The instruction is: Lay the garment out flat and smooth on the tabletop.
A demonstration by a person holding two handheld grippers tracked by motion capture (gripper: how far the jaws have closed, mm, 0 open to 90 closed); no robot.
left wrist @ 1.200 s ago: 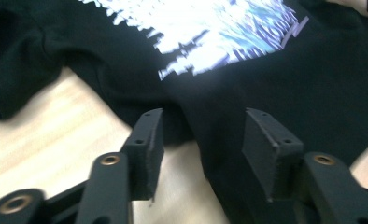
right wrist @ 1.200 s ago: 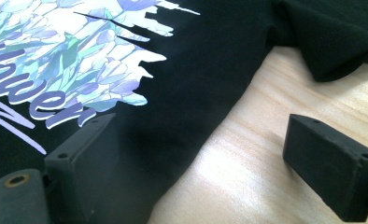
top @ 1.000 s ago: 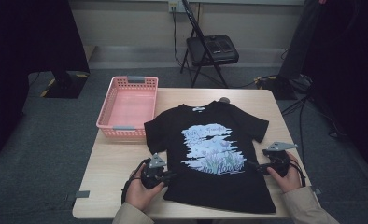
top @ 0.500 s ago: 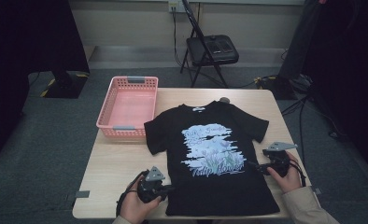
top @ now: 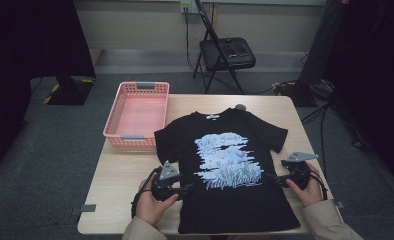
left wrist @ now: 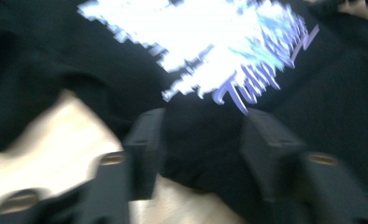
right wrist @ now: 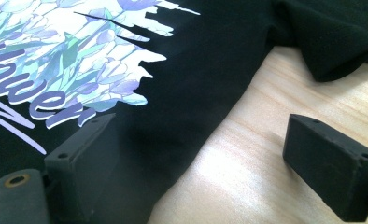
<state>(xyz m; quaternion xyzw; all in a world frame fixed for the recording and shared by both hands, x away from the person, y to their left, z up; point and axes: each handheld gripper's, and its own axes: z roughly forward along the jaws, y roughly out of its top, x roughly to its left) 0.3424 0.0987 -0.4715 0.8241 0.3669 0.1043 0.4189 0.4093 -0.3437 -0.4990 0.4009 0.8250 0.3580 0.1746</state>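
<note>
Black cotton covers much of the pale wooden counter (top: 125, 175): a T-shirt (top: 230, 200) lies flat and face up, collar toward the far edge, its hem reaching the near edge by the person. A pale blue and white flower print with purple lettering (top: 227, 160) fills its chest. Both short sleeves are spread out to the sides. At the shirt's left side seam, the left hand-held gripper (top: 182, 189) rests low on the counter, held in the person's left hand (top: 152, 202); in the left gripper view, which is blurred, its two black jaws stand apart with the dark fabric edge and a strip of bare wood between them. At the opposite side seam sits the right hand-held gripper (top: 274, 176), held in the right hand (top: 305, 187), a beige sleeve (top: 325, 222) showing at the wrist. In the right gripper view its jaws are spread wide, one over the black cloth near the print, the other over bare wood, and the shirt's edge runs between them with nothing pinched. A pink plastic basket (top: 136, 137) sits at the counter's far left corner, just beside the left sleeve. Beyond the counter stands a black folding chair (top: 227, 52) on grey carpet.
</note>
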